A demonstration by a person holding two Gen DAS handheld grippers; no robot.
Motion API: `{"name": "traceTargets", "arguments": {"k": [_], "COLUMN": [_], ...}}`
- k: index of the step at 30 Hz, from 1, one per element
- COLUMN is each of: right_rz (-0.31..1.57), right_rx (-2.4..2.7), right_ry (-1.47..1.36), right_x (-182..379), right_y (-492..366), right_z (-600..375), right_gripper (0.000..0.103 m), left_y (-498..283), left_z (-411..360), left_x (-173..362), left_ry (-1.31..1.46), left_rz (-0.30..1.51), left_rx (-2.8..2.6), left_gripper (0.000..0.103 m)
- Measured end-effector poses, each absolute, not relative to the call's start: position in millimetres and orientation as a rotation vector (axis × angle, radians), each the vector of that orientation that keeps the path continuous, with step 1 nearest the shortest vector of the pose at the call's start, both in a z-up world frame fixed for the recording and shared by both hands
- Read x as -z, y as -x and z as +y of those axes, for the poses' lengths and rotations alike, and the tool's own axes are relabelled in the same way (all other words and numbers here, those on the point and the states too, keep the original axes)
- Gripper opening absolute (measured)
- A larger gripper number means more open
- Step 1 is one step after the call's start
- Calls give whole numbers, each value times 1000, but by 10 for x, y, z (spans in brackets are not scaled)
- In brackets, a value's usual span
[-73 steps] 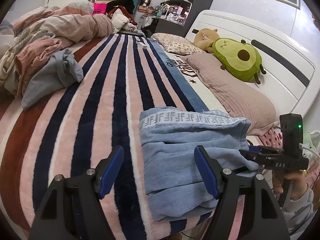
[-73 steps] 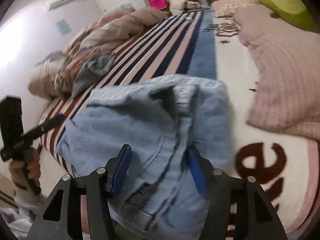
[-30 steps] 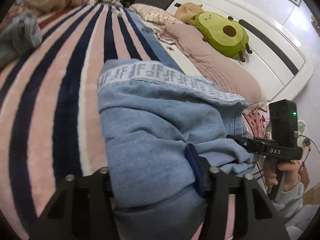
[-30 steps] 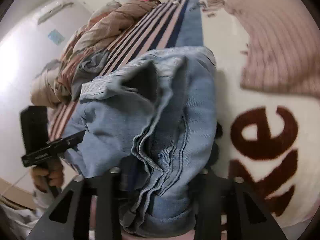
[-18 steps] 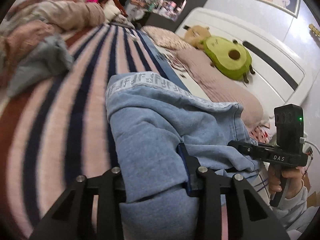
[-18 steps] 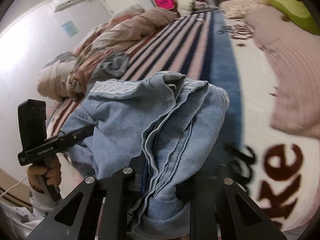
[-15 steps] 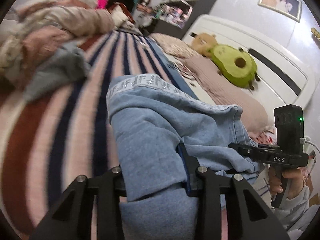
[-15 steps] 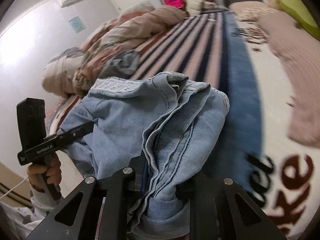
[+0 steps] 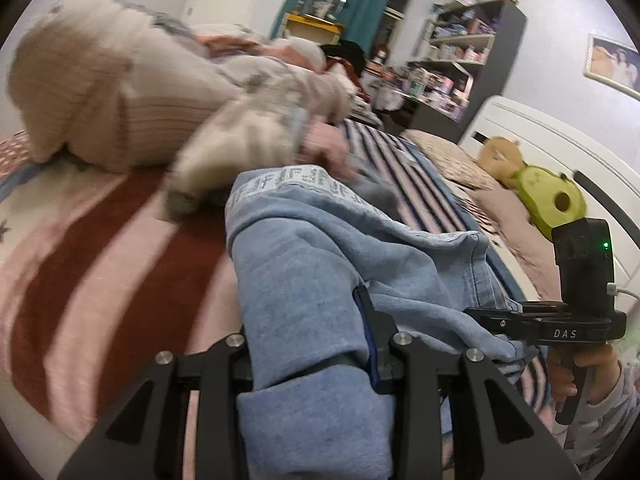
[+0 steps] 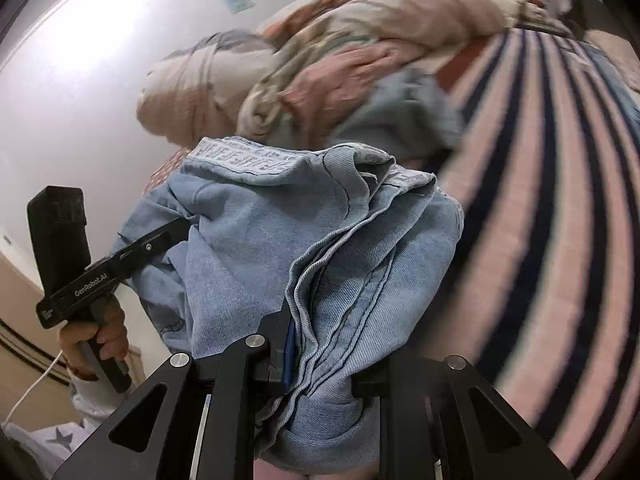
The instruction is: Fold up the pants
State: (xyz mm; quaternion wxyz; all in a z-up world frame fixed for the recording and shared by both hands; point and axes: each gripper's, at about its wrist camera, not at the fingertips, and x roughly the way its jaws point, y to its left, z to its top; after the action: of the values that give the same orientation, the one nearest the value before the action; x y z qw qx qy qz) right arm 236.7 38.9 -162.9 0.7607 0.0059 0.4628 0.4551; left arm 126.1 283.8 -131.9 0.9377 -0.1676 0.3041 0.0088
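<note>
The folded light-blue denim pants (image 9: 320,264) hang as a thick bundle between both grippers, lifted off the striped blanket (image 9: 100,264). My left gripper (image 9: 308,344) is shut on the near left end of the bundle; cloth hides its left finger. My right gripper (image 10: 320,344) is shut on the stacked folded edges of the pants (image 10: 320,240). The patterned waistband (image 9: 288,184) faces away. Each gripper shows in the other's view: the right one (image 9: 520,320) and the left one (image 10: 132,256), both with their tips buried in denim.
A heap of beige and pink bedding and clothes (image 9: 120,92) lies close ahead on the bed, also in the right wrist view (image 10: 340,52). A grey garment (image 10: 404,120) lies beside it. The avocado plush (image 9: 548,200), pillows and white headboard (image 9: 540,140) are at the right.
Both grippers, still shut on the pants, have carried the bundle leftward toward the heap of bedding; the heap now fills the view ahead and the headboard side has slid off to the right.
</note>
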Motion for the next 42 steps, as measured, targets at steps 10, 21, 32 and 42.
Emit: {"name": "traceTargets", "arguments": {"k": [10, 21, 32, 42], "right_rz": [1026, 1033, 1009, 962], "right_rx": [-1114, -1136, -1113, -1121], "right_ry": [57, 121, 149, 167], "right_x": [1749, 1941, 1936, 1783], "right_y": [-2375, -2335, -2236, -2122], "right_z": [1450, 1728, 1689, 1428], "right_gripper": [13, 16, 29, 48], "left_y": [-1206, -1207, -1160, -957], "left_z": [3654, 3904, 3810, 3664], "left_x": [1506, 1831, 1804, 1532], "left_ry": [343, 377, 293, 216], "left_rz": [610, 643, 675, 635], "left_rx": [-164, -198, -309, -410], "left_gripper": [30, 33, 60, 78]}}
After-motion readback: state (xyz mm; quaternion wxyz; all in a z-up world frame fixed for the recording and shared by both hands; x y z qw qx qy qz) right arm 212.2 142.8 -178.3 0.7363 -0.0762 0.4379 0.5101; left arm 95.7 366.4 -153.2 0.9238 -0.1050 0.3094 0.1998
